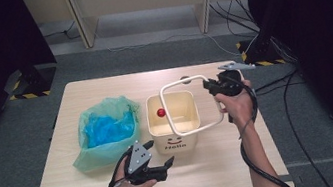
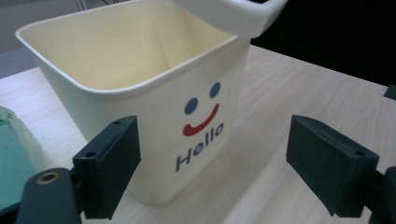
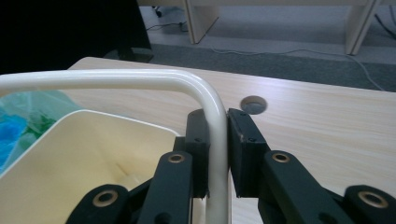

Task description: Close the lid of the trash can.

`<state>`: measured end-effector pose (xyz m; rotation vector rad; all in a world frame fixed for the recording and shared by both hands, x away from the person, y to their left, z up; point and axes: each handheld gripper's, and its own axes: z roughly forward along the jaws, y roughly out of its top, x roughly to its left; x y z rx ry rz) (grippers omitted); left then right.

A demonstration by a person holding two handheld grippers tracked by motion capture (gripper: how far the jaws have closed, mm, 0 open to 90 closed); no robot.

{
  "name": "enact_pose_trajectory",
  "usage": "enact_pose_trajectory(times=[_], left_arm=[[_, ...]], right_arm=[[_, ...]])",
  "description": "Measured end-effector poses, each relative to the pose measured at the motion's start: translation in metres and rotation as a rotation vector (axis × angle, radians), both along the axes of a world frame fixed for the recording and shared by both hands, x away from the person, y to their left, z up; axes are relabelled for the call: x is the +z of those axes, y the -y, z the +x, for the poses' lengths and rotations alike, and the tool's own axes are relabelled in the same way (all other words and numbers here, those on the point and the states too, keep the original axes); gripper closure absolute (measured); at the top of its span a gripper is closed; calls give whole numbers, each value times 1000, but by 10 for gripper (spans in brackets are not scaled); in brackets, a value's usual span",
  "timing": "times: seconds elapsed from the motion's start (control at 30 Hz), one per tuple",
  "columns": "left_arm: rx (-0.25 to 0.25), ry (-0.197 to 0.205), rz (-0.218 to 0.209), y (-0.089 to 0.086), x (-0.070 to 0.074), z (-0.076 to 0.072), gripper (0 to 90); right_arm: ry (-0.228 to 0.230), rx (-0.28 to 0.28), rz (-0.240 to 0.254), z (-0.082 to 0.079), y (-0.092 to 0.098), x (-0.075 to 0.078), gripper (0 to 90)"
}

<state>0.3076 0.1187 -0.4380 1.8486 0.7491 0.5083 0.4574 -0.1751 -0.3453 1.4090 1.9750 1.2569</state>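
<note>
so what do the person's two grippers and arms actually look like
Both are black two-jaw tools with flat rectangular pads and brass-coloured pivot rivets. The left gripper carries a grey three-cornered plate dotted with small holes; the right gripper has one too. A thick black cable trails down from the right one. Both forearms are bare, with no sleeves.

Cream rim frame (image 1: 192, 105) tilted above cream "Hello" bin (image 1: 173, 123); red ball (image 1: 161, 112) inside

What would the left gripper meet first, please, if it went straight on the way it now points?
Most likely the cream bin, on its "Hello" front: the open left gripper looks straight at that wall, which stands nearest its left-hand pad.
</note>
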Motion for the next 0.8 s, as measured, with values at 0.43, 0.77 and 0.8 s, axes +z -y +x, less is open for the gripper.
enact_pose_trajectory(times=[0.43,0.77,0.8], left_arm=[[79,63,5,-1,8,12,169],[127,78,8,-3,9,22,166],[129,79,9,-3,9,22,166]], right_arm=[[-37,48,-9,11,-45,-4,792],[-66,50,-6,13,-54,-13,787],[-70,46,-3,13,-54,-13,784]])
